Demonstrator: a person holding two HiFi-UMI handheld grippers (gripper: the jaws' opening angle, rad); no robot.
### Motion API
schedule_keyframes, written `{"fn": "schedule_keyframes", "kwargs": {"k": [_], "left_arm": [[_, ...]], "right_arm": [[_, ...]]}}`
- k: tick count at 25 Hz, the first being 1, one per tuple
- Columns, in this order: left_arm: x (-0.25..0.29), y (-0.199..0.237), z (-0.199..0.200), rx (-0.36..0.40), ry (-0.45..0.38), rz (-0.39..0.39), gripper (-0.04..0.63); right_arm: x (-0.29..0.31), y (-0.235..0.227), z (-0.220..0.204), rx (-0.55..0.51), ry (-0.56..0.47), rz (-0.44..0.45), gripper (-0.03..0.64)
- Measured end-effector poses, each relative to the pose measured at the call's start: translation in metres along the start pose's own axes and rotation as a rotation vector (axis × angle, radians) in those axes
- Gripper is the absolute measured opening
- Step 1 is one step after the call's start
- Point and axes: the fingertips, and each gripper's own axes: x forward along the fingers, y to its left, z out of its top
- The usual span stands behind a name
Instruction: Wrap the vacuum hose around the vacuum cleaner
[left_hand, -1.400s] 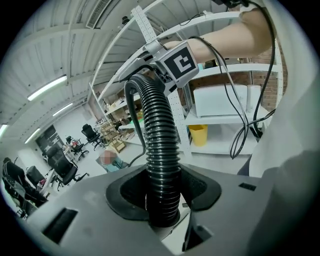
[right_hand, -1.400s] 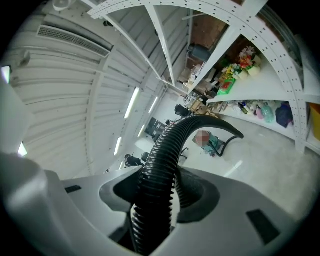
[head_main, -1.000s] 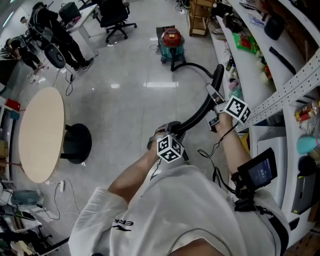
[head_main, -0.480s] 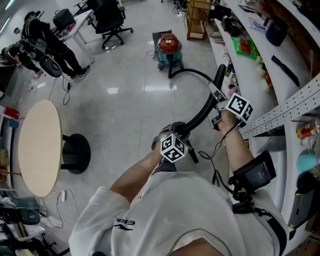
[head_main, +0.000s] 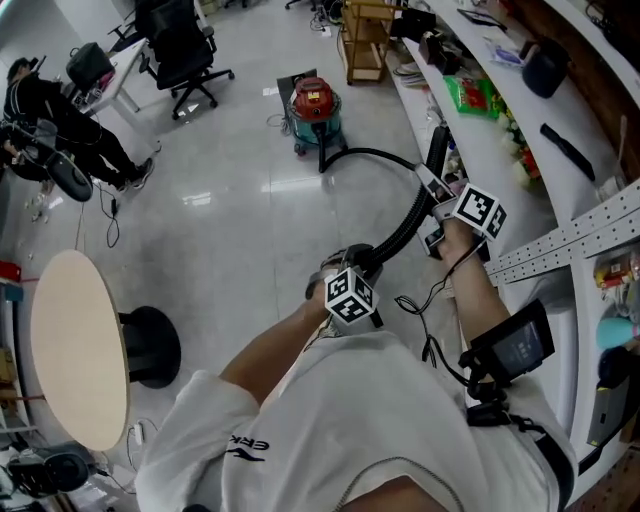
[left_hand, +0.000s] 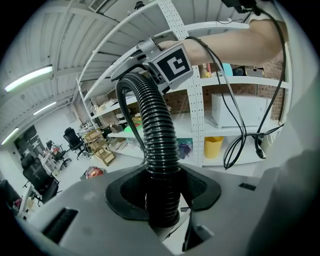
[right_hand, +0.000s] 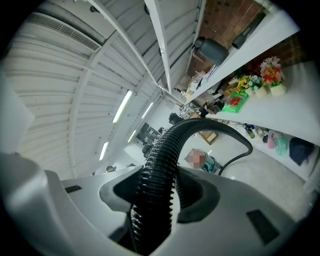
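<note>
The red and teal vacuum cleaner (head_main: 316, 105) stands on the floor far ahead. Its black ribbed hose (head_main: 405, 215) curves off it to the right, then runs back towards me. My left gripper (head_main: 347, 264) is shut on the hose near my body; in the left gripper view the hose (left_hand: 160, 150) rises straight out of the jaws. My right gripper (head_main: 433, 197) is shut on it higher up, beside the shelves. In the right gripper view the hose (right_hand: 161, 175) arcs away to the vacuum cleaner (right_hand: 214, 165). A rigid black end piece (head_main: 437, 148) pokes past the right gripper.
White shelving (head_main: 520, 150) full of items runs along the right. A round wooden table (head_main: 75, 340) on a black base stands at the left. An office chair (head_main: 185, 50), a wooden cart (head_main: 365, 35) and a person (head_main: 60, 120) are further off. Cables hang from my right forearm.
Both grippers keep the same hold on the hose. The head view has swung, so the vacuum cleaner and the table now sit further left and lower in the picture.
</note>
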Motion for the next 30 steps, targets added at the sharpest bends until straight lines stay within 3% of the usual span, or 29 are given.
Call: {"fn": "schedule_keyframes", "kwargs": {"k": [8,16,30], "left_arm": [[0.006,0.063,-0.006,0.047,-0.027,-0.018,0.161],[0.018,0.126,-0.007,0.004,-0.034,-0.005,0.161],[0.098,0.238,0.009,-0.056,0.009,-0.008,0.161]], "right_arm": [[0.051,0.013,0.017,-0.037,-0.023,-0.023,0.195],[0.121,0.028,0.036,-0.086,0.022,-0.007,0.195],[0.255,-0.026,0.104,-0.072,0.071,0.024,0.195]]}}
